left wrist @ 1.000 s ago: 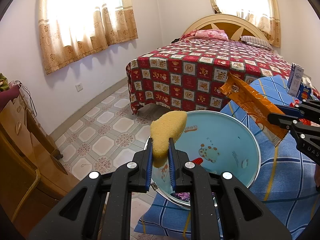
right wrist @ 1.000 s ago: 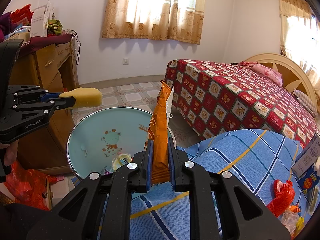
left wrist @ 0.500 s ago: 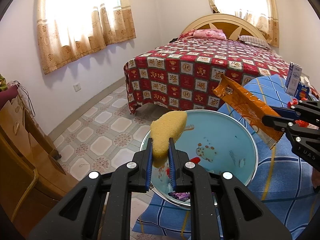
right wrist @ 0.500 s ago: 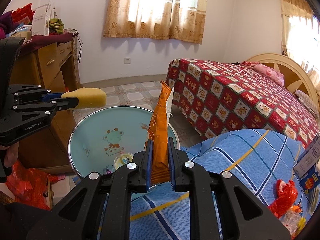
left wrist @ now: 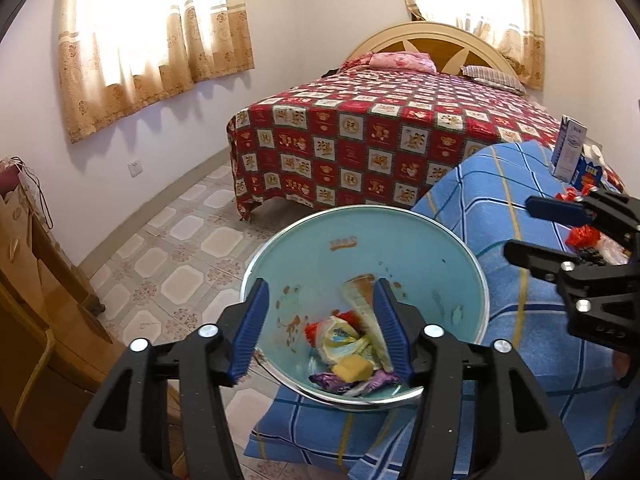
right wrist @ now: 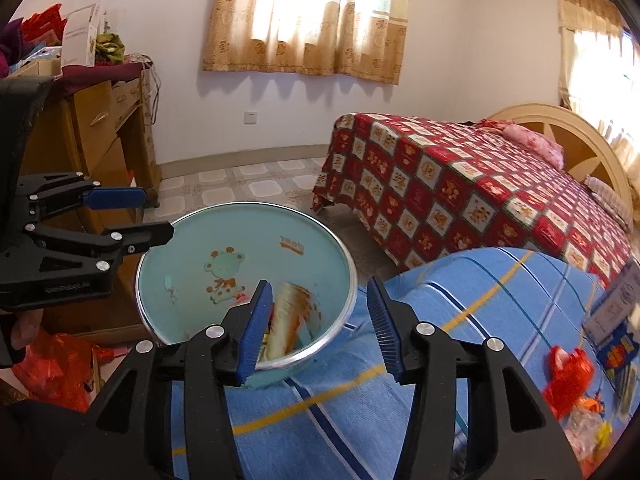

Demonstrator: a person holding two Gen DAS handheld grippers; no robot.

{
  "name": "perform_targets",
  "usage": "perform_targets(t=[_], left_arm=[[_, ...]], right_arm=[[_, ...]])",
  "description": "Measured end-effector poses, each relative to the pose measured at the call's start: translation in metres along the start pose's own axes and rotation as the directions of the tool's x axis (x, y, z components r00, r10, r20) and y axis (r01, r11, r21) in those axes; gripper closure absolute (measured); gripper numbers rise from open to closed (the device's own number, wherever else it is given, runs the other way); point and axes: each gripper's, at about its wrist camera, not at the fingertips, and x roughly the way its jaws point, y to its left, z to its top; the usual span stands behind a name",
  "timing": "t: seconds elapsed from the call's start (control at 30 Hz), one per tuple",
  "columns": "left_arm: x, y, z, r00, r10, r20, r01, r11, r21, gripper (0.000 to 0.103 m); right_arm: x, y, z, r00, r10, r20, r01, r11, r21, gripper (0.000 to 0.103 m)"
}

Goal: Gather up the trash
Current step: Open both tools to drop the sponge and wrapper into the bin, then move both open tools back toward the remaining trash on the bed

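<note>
Both the left gripper and right gripper have just been opening; jaws spread, nothing between them, above the round light-blue enamel basin. The left view shows the yellow sponge piece among wrappers inside. The right view alone shows red plastic scraps on the blue checked cloth.

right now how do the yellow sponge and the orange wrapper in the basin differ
The yellow sponge is a small, thick, soft chunk; the orange wrapper is a long, thin, shiny strip.
The sponge sits low at the bottom of the basin among other wrappers; the wrapper slants up along the pile, and looks blurred in the right wrist view.
Both lie loose inside the basin, clear of either gripper.
</note>
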Motion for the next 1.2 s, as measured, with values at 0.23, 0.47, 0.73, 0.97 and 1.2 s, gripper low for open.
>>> perform_targets(t=[0.23, 0.47, 0.73, 0.97, 1.2], left_arm=[[0.007, -0.046, -0.016, 0.994, -0.096, -0.049, 0.099, 0.992, 0.072, 0.039], [0.012, -0.104, -0.021, 0.983, -0.174, -0.064, 0.183, 0.97, 0.162, 0.037], [0.013, -0.147, -0.012, 0.972, -0.231, -0.049, 0.237, 0.951, 0.2, 0.037], [0.013, -0.161, -0.01, 0.964, -0.258, -0.06, 0.265, 0.939, 0.218, 0.037], [0.008, -0.179, -0.003, 0.952, -0.302, -0.046, 0.305, 0.923, 0.235, 0.037]], right_arm=[[-0.069, -0.038, -0.044, 0.993, -0.114, -0.009, 0.115, 0.986, 0.118, 0.044], [-0.138, -0.106, -0.105, 0.915, -0.391, -0.104, 0.403, 0.863, 0.304, 0.042], [-0.138, -0.149, -0.146, 0.895, -0.39, -0.219, 0.447, 0.783, 0.433, 0.043], [-0.126, -0.163, -0.161, 0.938, -0.261, -0.229, 0.343, 0.798, 0.496, 0.079], [-0.154, -0.151, -0.149, 0.935, -0.311, -0.172, 0.356, 0.812, 0.462, 0.083]])
